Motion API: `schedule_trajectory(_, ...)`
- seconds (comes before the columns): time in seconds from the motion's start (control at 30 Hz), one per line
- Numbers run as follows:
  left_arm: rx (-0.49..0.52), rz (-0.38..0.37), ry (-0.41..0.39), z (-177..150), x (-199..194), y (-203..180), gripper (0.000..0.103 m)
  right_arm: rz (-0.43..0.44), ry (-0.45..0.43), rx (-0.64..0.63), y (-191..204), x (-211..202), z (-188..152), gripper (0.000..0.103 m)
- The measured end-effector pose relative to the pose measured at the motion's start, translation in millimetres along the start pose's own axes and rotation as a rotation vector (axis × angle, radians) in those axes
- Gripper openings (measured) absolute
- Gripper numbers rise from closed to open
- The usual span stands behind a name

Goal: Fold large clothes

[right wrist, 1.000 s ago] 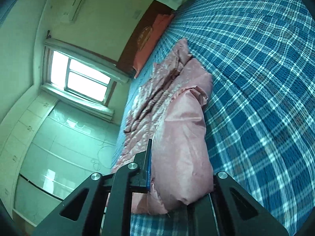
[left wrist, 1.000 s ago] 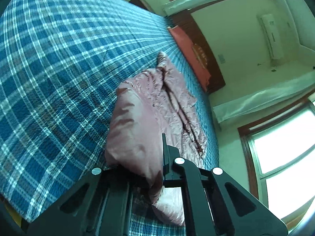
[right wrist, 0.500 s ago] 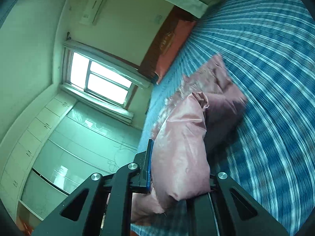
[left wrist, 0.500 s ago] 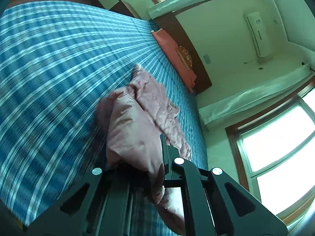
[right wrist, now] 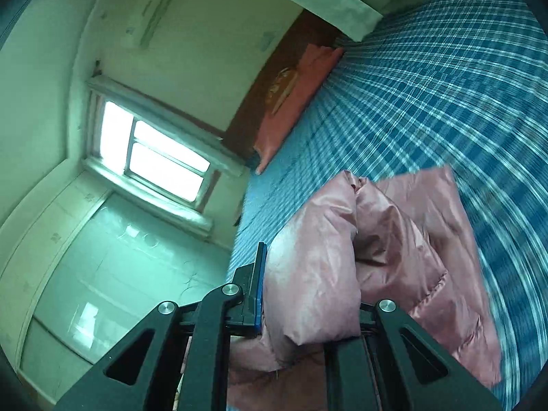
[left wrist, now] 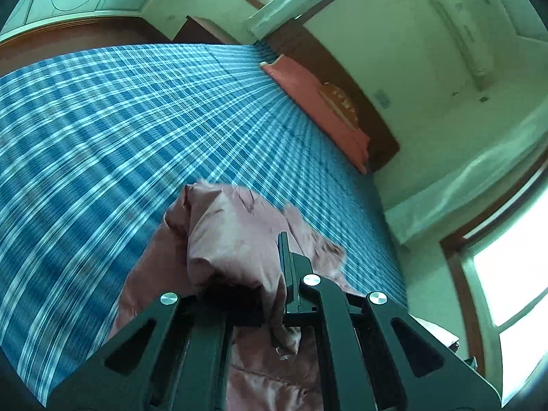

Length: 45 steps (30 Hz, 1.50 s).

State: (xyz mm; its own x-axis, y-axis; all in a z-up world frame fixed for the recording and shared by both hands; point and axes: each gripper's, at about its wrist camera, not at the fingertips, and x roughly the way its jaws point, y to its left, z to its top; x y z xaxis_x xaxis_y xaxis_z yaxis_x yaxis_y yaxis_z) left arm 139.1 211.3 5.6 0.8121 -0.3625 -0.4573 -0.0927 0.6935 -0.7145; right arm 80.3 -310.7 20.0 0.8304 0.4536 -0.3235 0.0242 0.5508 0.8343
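A large pink quilted jacket (left wrist: 236, 239) hangs over a bed with a blue plaid cover (left wrist: 102, 130). My left gripper (left wrist: 246, 274) is shut on a bunched edge of the jacket and holds it up above the bed. The rest of the jacket droops below and behind the fingers. My right gripper (right wrist: 308, 287) is shut on another puffy edge of the jacket (right wrist: 315, 257), also lifted. A flat panel of the jacket (right wrist: 445, 239) hangs down to the right toward the plaid cover (right wrist: 445, 85).
A red pillow (left wrist: 318, 109) lies along the dark wooden headboard (left wrist: 383, 137) at the far end of the bed; it also shows in the right wrist view (right wrist: 291, 102). Windows (right wrist: 154, 161) and pale walls surround the bed.
Both grippers have risen and pulled back with the jacket in them. The garment has come up off the bed, and more of the bed and room shows beyond it.
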Motion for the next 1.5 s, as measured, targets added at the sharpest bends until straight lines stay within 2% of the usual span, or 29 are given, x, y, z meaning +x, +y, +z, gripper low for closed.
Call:
schedule_trajectory(0.17, 0.028, 0.075, 0.028, 16, 76, 4, 0.004, -0.097, 0.03, 0.027, -36, 67, 29, 0.011)
schedule_trajectory(0.33, 0.098, 0.153, 0.056, 17, 133, 8, 0.004, -0.189, 0.057, 0.036, -69, 113, 39, 0.011)
schedule_trajectory(0.53, 0.169, 0.219, 0.081, 11, 164, 14, 0.005, -0.235, 0.077, 0.015, -85, 137, 37, 0.011)
schedule_trajectory(0.63, 0.171, 0.219, 0.095, 12, 167, 15, 0.006, -0.229, 0.076, 0.005, -83, 136, 37, 0.015)
schedule_trajectory(0.67, 0.174, 0.216, 0.095, 14, 165, 13, 0.008, -0.221, 0.075, 0.006, -81, 133, 38, 0.02)
schedule_trajectory(0.7, 0.176, 0.212, 0.093, 16, 162, 12, 0.012, -0.211, 0.067, 0.004, -77, 128, 38, 0.031)
schedule_trajectory(0.73, 0.173, 0.207, 0.091, 18, 158, 10, 0.015, -0.204, 0.049, -0.003, -72, 121, 39, 0.036)
schedule_trajectory(0.77, 0.169, 0.199, 0.09, 20, 155, 8, 0.025, -0.204, 0.033, -0.011, -68, 116, 41, 0.047)
schedule_trajectory(0.8, 0.157, 0.181, 0.083, 23, 148, 5, 0.05, -0.2, 0.011, -0.025, -62, 109, 43, 0.055)
schedule_trajectory(0.87, 0.136, 0.161, 0.036, 27, 133, 0, 0.072, -0.194, -0.025, -0.063, -49, 95, 45, 0.059)
schedule_trajectory(0.97, 0.162, 0.154, 0.006, 29, 112, -11, 0.072, -0.222, -0.014, -0.144, -32, 90, 40, 0.059)
schedule_trajectory(1.07, 0.233, 0.186, 0.017, 17, 106, -21, 0.072, -0.295, 0.057, -0.271, -14, 107, 23, 0.059)
schedule_trajectory(1.2, 0.369, 0.273, 0.076, -8, 126, -33, 0.065, -0.386, 0.159, -0.454, 13, 149, -2, 0.057)
schedule_trajectory(1.27, 0.395, 0.29, 0.087, -15, 137, -37, 0.063, -0.407, 0.191, -0.544, 30, 172, -12, 0.052)
schedule_trajectory(1.4, 0.441, 0.345, 0.113, -22, 166, -48, 0.063, -0.427, 0.259, -0.595, 46, 222, -20, 0.047)
schedule_trajectory(1.5, 0.467, 0.405, 0.136, -26, 188, -48, 0.063, -0.467, 0.289, -0.602, 42, 248, -26, 0.048)
